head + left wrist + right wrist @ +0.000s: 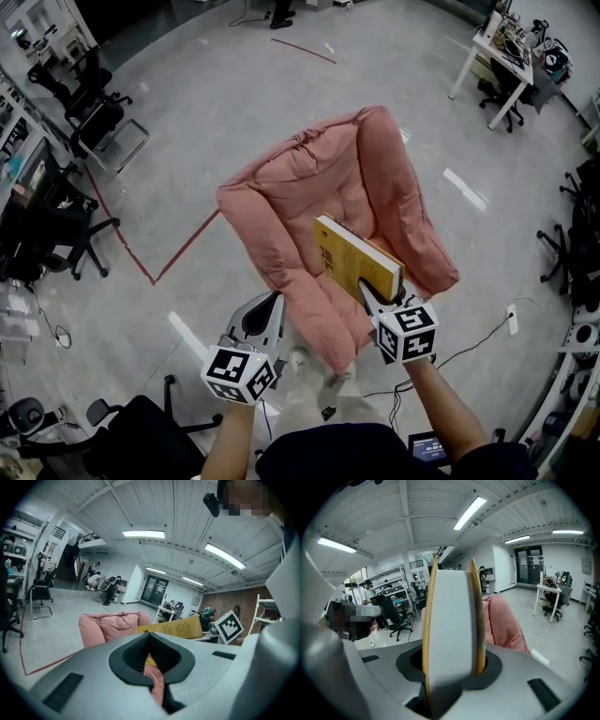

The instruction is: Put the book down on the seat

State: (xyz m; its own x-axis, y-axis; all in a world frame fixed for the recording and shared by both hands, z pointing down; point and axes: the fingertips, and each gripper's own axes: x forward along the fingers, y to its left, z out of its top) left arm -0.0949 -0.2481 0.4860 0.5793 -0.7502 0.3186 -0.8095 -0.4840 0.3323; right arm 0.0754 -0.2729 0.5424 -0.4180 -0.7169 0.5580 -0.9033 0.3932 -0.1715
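1. While the right tongs (373, 298) are clamped on the lower end of the yellow book (354, 259), the book stands on end above them. Its page block fills the gap between the jaws in the right gripper view.
2. Load position: the book is in the air, rising just ahead of the right tongs. It hangs over the hollow of the pink seat (281, 225) and does not appear to touch the cushion.
3. The left tongs (270, 307) are drawn together with nothing between them. They sit beside the right tongs, near the seat's front edge.
4. Hazard, pivot: the grip is at one end only, so the tall free end could swing in the jaws if the tongs tilt sharply.
5. Hazard, early release: if the jaws part now, the book would likely drop on its edge. It could then topple against the padded arm beyond the right tongs, or slide off the front lip to the floor (187, 141).
6. Hazard, soft support: the cushion probably yields and slopes, so a book left on end would tip. Lay it flat before opening the jaws.
7. Hazard, snag: the left tongs could catch the fabric and shift the seat.
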